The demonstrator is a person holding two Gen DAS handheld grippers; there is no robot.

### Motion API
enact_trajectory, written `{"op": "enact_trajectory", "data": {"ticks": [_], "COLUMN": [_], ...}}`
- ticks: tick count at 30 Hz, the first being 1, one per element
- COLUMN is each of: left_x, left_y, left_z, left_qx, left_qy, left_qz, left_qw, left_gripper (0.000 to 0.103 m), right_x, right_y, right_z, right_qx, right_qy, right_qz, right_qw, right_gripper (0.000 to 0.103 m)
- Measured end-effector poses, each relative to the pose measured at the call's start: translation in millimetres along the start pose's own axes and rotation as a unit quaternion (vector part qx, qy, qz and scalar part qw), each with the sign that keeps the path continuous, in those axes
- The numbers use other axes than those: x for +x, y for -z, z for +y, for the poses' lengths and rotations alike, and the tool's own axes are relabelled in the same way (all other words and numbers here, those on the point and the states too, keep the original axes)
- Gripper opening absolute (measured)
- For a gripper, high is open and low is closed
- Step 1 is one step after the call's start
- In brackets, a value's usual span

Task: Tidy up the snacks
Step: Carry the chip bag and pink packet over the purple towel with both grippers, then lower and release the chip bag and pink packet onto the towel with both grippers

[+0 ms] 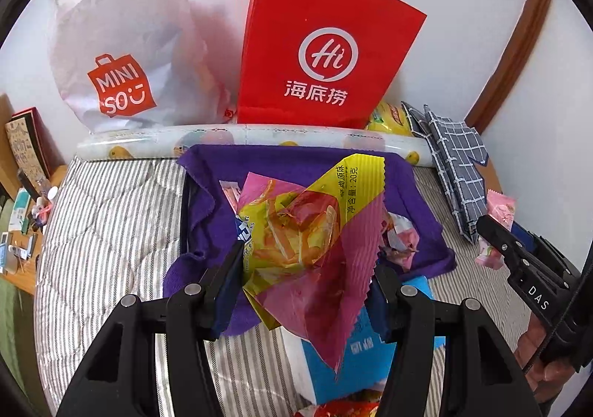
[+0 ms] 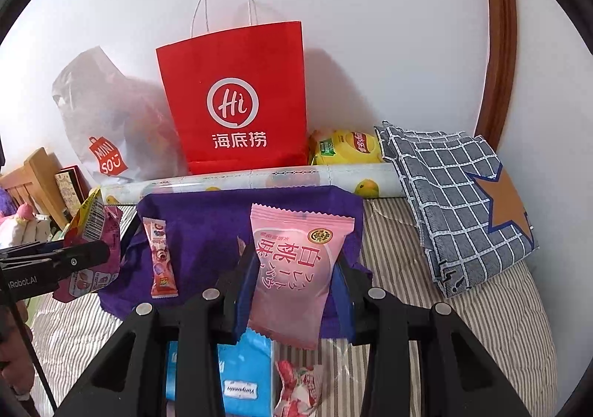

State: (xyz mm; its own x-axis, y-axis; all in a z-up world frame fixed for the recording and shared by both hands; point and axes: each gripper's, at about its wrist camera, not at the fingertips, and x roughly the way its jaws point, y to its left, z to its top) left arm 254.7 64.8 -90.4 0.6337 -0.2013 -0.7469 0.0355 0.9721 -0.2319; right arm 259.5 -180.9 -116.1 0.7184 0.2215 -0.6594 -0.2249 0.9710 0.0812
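My left gripper (image 1: 307, 268) is shut on a yellow-and-magenta snack packet (image 1: 315, 231), held up over a purple cloth (image 1: 281, 161) on the striped bed. My right gripper (image 2: 296, 268) is shut on a pale pink peach snack packet (image 2: 292, 268). That pink packet (image 1: 500, 211) and right gripper (image 1: 496, 235) show at the right edge of the left wrist view. The left gripper (image 2: 89, 254) with its packet (image 2: 92, 231) appears at the left of the right wrist view. A slim pink stick packet (image 2: 161, 257) lies on the purple cloth (image 2: 207, 217). More small packets (image 1: 400, 235) lie on the cloth.
A red paper bag (image 2: 237, 102) and a white plastic bag (image 2: 103, 128) lean against the wall behind a patterned roll (image 2: 259, 178). A yellow chip bag (image 2: 344, 148) and checked fabric (image 2: 456, 202) sit at the right. A blue box (image 2: 244, 372) and a strawberry packet (image 2: 296, 391) lie near me.
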Motion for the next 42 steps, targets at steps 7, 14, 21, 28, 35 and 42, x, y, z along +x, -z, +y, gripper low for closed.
{"op": "enact_trajectory", "data": {"ticks": [7, 14, 21, 28, 35, 42], "left_x": [19.7, 36.6, 61.8, 81.6, 87.7, 88.9], "left_y": [-5.1, -11.2, -13.6, -10.0, -8.4, -5.3], "left_z": [4.7, 10.4, 15.0, 14.3, 13.9, 13.4], "left_qx": [-0.005, -0.009, -0.014, -0.011, -0.001, 0.005], "left_qy": [-0.006, -0.006, -0.016, -0.031, -0.033, -0.035], "left_qz": [0.009, 0.013, 0.024, 0.032, 0.025, 0.019], "left_qw": [0.9999, 0.9998, 0.9995, 0.9990, 0.9992, 0.9992], "left_gripper": [0.058, 0.058, 0.058, 0.058, 0.058, 0.062], "right_x": [16.3, 31.2, 55.5, 81.5, 99.2, 109.5], "right_y": [-3.5, -10.3, -11.2, -11.7, -10.4, -7.5], "right_z": [-5.2, -7.1, -8.8, -15.0, -12.6, -9.8], "right_qx": [-0.001, -0.008, -0.016, -0.010, -0.012, -0.005], "right_qy": [0.003, 0.005, 0.007, 0.004, 0.000, -0.020], "right_qz": [0.005, 0.005, 0.014, 0.028, 0.043, 0.052], "right_qw": [1.000, 1.000, 1.000, 1.000, 0.999, 0.998], "right_gripper": [0.036, 0.036, 0.036, 0.036, 0.036, 0.037]}}
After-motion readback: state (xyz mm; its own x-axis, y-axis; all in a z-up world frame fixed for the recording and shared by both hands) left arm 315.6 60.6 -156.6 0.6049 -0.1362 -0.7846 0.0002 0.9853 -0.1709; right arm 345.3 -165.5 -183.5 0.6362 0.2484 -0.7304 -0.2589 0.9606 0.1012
